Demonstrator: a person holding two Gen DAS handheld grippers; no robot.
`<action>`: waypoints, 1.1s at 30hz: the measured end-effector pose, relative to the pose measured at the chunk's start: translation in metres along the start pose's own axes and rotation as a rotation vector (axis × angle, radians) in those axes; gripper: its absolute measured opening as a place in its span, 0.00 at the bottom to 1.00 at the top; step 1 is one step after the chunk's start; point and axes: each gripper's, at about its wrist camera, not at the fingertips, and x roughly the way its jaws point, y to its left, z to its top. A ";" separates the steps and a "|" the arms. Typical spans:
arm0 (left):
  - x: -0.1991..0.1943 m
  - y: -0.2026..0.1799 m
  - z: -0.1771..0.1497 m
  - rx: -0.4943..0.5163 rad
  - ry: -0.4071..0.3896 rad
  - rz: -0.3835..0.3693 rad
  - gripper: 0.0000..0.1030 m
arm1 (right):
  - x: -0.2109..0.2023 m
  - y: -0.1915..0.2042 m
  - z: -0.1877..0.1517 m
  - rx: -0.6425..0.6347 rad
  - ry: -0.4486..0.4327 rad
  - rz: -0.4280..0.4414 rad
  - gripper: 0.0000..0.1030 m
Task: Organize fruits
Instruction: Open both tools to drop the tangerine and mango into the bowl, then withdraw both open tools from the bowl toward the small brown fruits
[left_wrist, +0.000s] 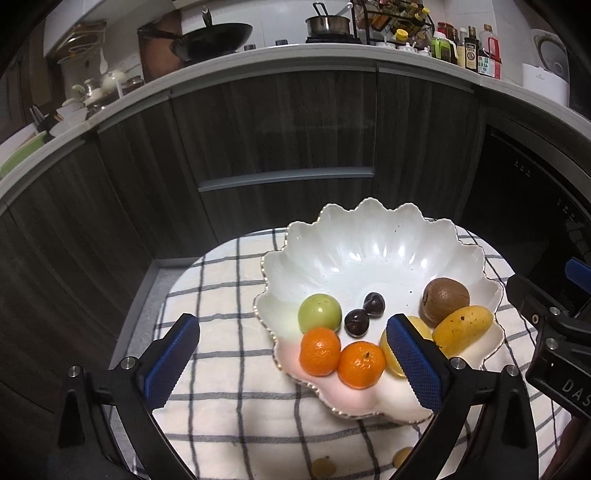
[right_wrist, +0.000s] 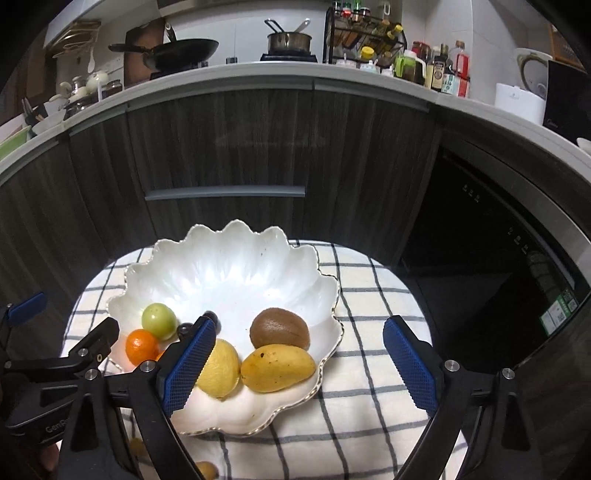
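both grippers wide open over the bowl

left gripper (left_wrist: 291, 360) tilts down at scalloped white bowl (left_wrist: 369, 236), pads spread, nothing held. inside, l to r: green fruit (left_wrist: 319, 313), 2 oranges (left_wrist: 320, 350), dark plums (left_wrist: 357, 322), lemon (right_wrist: 218, 367), fuzzy kiwi (right_wrist: 279, 328), mango (right_wrist: 277, 367). right gripper (right_wrist: 299, 363) likewise spread, empty; its side reads "das".

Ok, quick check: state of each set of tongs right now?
Left tongs: open, holding nothing, above the near rim of the bowl.
Right tongs: open, holding nothing, over the bowl's right side.
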 end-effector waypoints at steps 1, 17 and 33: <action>-0.004 0.001 -0.001 -0.003 -0.002 0.003 1.00 | -0.003 0.000 -0.001 0.001 -0.002 0.001 0.90; -0.049 0.007 -0.030 -0.010 -0.049 0.037 1.00 | -0.034 -0.003 -0.028 0.021 -0.002 0.006 0.90; -0.045 0.006 -0.070 -0.019 -0.018 -0.014 1.00 | -0.032 -0.002 -0.071 0.013 0.048 0.010 0.90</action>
